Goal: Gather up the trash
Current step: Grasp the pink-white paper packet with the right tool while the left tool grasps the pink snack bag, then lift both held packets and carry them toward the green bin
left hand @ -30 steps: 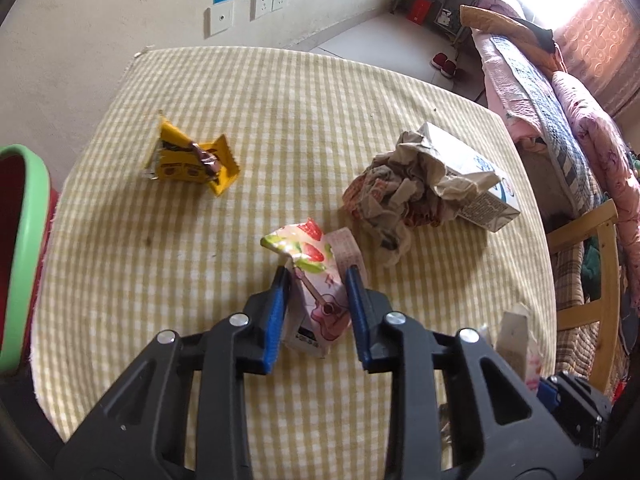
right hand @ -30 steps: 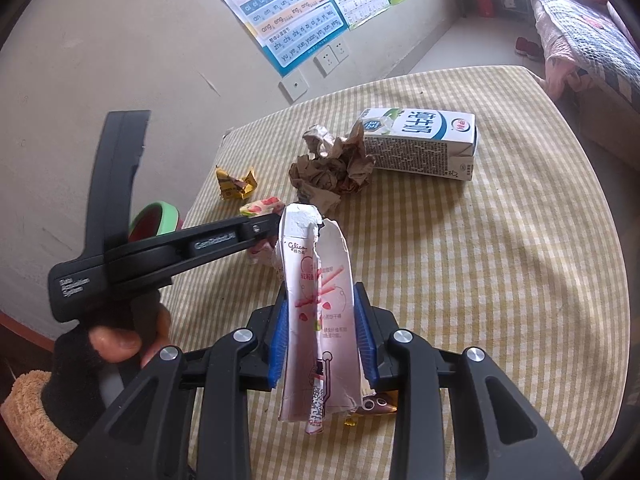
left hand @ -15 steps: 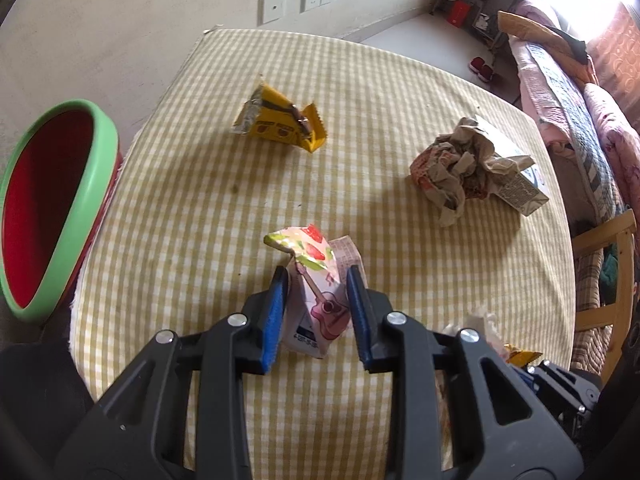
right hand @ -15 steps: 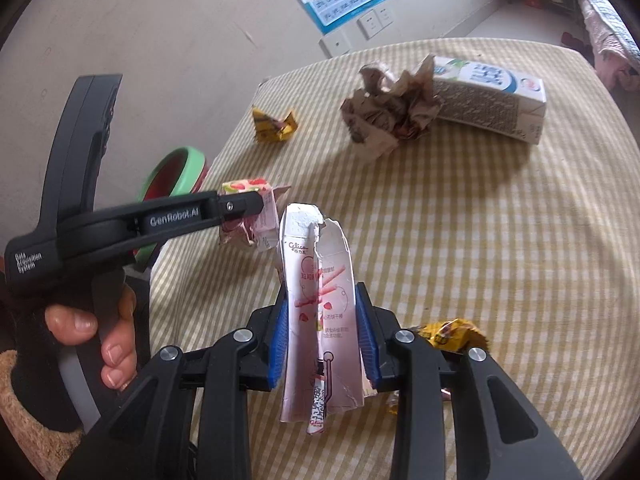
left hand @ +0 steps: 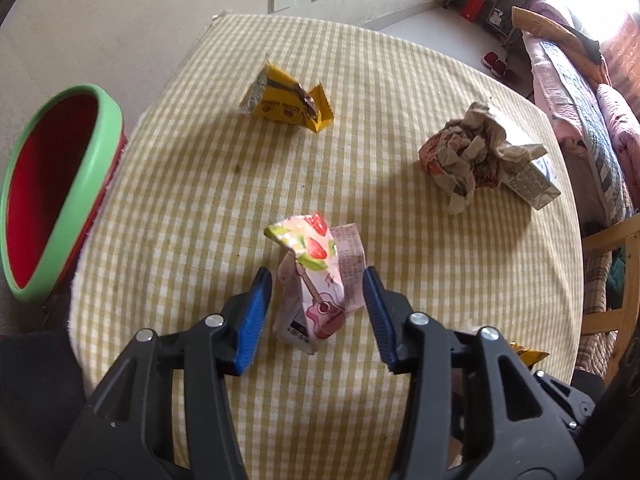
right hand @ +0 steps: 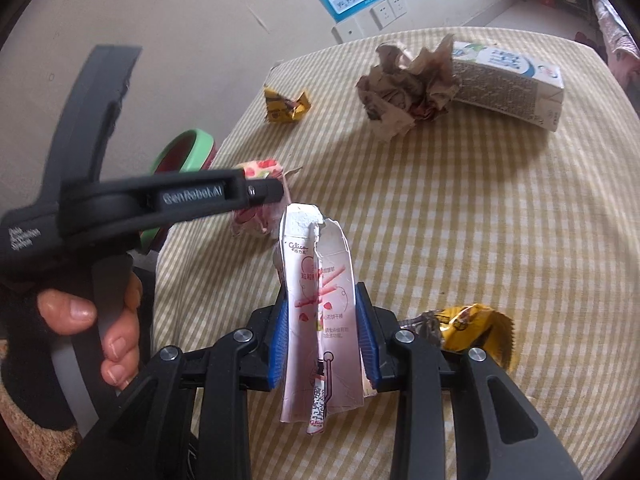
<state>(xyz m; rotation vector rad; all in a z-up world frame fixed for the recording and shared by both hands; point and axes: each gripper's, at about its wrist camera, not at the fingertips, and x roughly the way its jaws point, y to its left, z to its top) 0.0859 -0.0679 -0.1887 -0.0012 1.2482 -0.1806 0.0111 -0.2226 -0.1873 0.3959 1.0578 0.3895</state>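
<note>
Both grippers worked the trash: the left gripper point(left hand: 318, 308) was opening, its pads clear of the strawberry wrapper point(left hand: 316, 280) between them, while the right gripper point(right hand: 322, 344) stayed clenched on the torn pink box point(right hand: 320, 312), presumably bound for the bin point(left hand: 60, 208) off to its left.

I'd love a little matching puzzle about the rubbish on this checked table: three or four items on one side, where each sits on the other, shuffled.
Things:
1. strawberry wrapper
2. pink biscuit-stick box
3. milk carton
4. bin

Places:
A. beside the table edge, off the cloth
B. clamped in the right gripper
C. behind the crumpled paper
D. between the opening jaws of the left gripper

Pairs: 1-D, 2-B, 3-C, 4-A
</note>
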